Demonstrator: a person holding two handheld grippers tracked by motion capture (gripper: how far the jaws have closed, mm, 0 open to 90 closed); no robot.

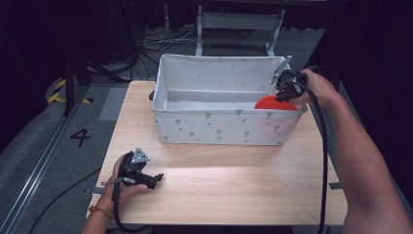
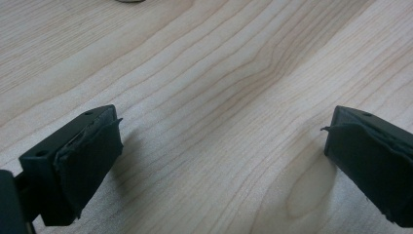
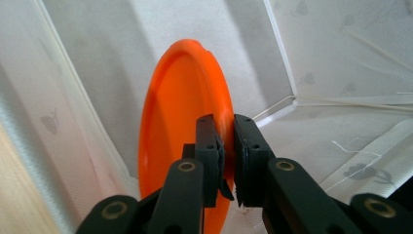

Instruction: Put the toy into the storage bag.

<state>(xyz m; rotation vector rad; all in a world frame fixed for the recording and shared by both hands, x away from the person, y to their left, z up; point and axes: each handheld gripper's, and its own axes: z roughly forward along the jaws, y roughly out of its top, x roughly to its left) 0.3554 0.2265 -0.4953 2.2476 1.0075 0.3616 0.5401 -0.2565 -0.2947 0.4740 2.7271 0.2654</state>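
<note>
Right gripper has its jaws clamped tight on the rim of the round orange plastic plate, which stands on edge between the pads, inside the white fabric storage box at its right end. Left gripper rests low over the light wooden table, jaws spread wide apart, bare wood grain between them.

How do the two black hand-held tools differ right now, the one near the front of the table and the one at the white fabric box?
The left tool has its jaws wide apart with only bare table between them; the right tool is clamped on the rim of an orange plate. The left tool lies low by the table's front edge; the right tool is up at the far right corner of the white box, with the plate inside. Both are black, cabled and held in a hand.
</note>
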